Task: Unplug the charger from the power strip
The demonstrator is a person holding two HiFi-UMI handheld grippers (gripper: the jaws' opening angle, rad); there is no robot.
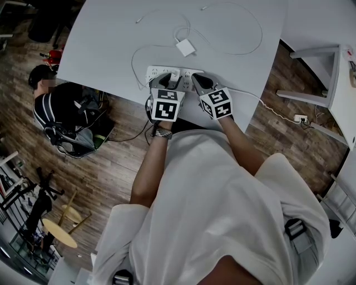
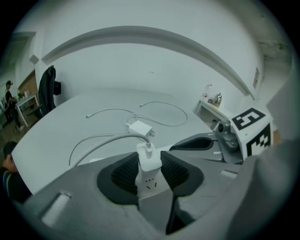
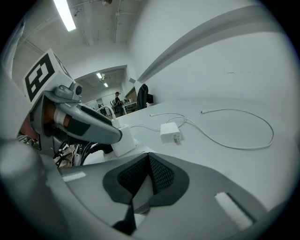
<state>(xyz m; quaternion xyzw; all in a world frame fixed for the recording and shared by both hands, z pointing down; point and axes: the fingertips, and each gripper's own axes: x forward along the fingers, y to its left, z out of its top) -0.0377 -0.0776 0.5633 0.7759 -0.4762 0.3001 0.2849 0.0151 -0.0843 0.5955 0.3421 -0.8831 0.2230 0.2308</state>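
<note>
The small white block charger (image 2: 148, 158) stands upright in the long white plastic power strip (image 2: 151, 186) on the pale tabletop (image 1: 111, 33), clamped between the left claw's (image 2: 150, 169) pads; its way out is straight up. The right claw (image 3: 149, 174), pinched together, sits over the strip just beside it

1. The floor (image 1: 117, 167) is brown wood.
2. A big white tabletop (image 1: 111, 39) stands on it.
3. A person (image 1: 55, 106) sits low by the tabletop's left edge.
4. A round yellow stool (image 1: 58, 232) stands at the lower left of the head view.
5. A white table (image 1: 328, 67) stands on the right.
6. The wall (image 2: 140, 56) is white.
7. A long lamp (image 3: 65, 14) shines on the ceiling.
</note>
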